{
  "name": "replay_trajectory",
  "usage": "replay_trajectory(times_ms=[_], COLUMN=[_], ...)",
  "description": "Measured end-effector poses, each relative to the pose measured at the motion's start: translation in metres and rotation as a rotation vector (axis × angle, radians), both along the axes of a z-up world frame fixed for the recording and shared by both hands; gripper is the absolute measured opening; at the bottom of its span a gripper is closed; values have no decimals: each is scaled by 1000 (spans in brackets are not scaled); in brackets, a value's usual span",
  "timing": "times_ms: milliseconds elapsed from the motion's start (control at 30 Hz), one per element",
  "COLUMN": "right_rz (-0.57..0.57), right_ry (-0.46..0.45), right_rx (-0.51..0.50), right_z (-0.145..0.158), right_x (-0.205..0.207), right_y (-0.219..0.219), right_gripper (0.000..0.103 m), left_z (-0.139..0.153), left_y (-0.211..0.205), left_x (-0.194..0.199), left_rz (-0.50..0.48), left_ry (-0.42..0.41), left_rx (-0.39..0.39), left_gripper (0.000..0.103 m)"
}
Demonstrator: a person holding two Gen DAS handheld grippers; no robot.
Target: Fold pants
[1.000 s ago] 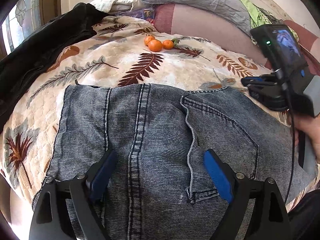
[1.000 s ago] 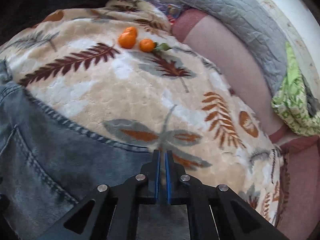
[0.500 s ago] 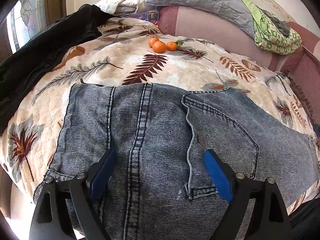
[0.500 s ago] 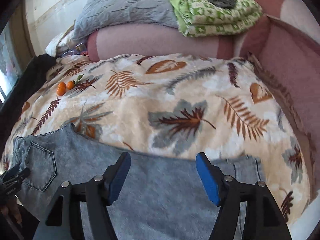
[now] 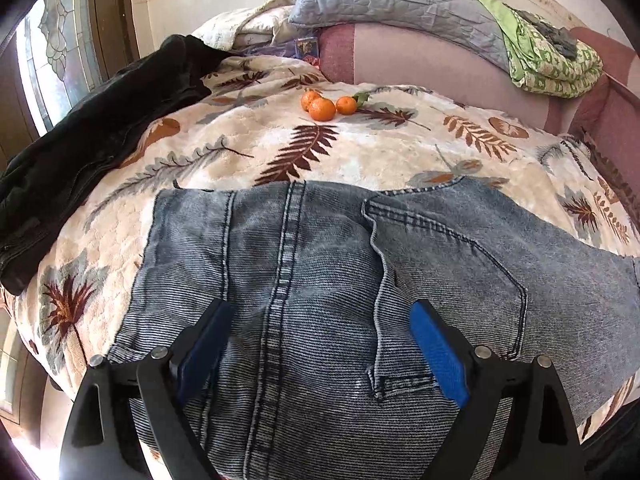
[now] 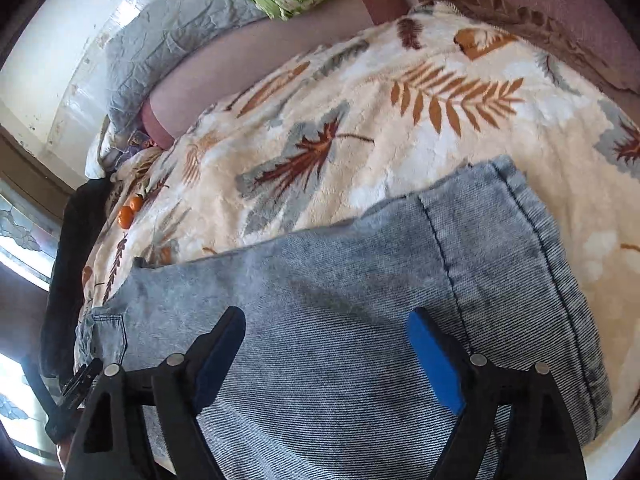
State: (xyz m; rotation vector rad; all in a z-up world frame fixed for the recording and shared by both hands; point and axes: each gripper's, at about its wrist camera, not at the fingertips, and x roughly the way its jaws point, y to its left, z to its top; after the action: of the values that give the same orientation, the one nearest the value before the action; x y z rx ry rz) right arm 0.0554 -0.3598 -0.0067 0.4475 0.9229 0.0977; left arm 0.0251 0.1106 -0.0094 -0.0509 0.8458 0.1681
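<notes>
Faded blue jeans [image 5: 320,280] lie flat on a leaf-patterned blanket [image 5: 360,152], seat side up with a back pocket [image 5: 448,272] showing. My left gripper [image 5: 320,344] is open and empty, hovering over the waist end near the centre seam. In the right wrist view the jeans' leg [image 6: 360,300] stretches to the hem [image 6: 540,248] at the right. My right gripper [image 6: 328,352] is open and empty above the leg. The left gripper [image 6: 76,384] shows at that view's left edge.
Three tangerines [image 5: 326,106] sit on the blanket beyond the jeans. A black jacket [image 5: 100,128] lies along the left. A grey quilt [image 5: 400,4] and a green folded cloth [image 5: 552,60] rest on the pink sofa back [image 5: 420,68].
My right gripper opened, let go of the jeans' edge, and swung away to the leg end. It has left the left wrist view. The left gripper stayed open over the waist.
</notes>
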Motion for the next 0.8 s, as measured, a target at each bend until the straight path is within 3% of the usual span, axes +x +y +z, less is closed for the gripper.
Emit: replay_trajectory(times_ms=[67,100,200,267,333,633,733,800], right_rz=[16,19,22,41,49,-20,-21,-20], right_ry=[-68,-56,132,62,20,78,83,84], right_rx=[32,35,16,-1,-9,30,-4,-32], right_z=[11,9,-21,-11,-4,-16,-18,-18], right_x=[-4,-3,13,9,4,8,9,10], right_y=[-3,-4,-5,-3,-2,-17,-13,-9], right_gripper=[86,86,86,86,86,86,86,87], left_z=[10,15,28,37,46,74,56,33], left_y=[0,0,-4,-9,-21,-99,-118,-125], left_x=[-6,-7,-10,-12,-10,13,23,30], left_rz=[13,18,45,36,6,-209,-258,-280], left_ry=[-49,-67,-100,-125,-143,-235,-190,-112], left_rx=[31,42,48,3,-27,-129,-141,-136], left_gripper=[91,91,91,91,91,91,91,91])
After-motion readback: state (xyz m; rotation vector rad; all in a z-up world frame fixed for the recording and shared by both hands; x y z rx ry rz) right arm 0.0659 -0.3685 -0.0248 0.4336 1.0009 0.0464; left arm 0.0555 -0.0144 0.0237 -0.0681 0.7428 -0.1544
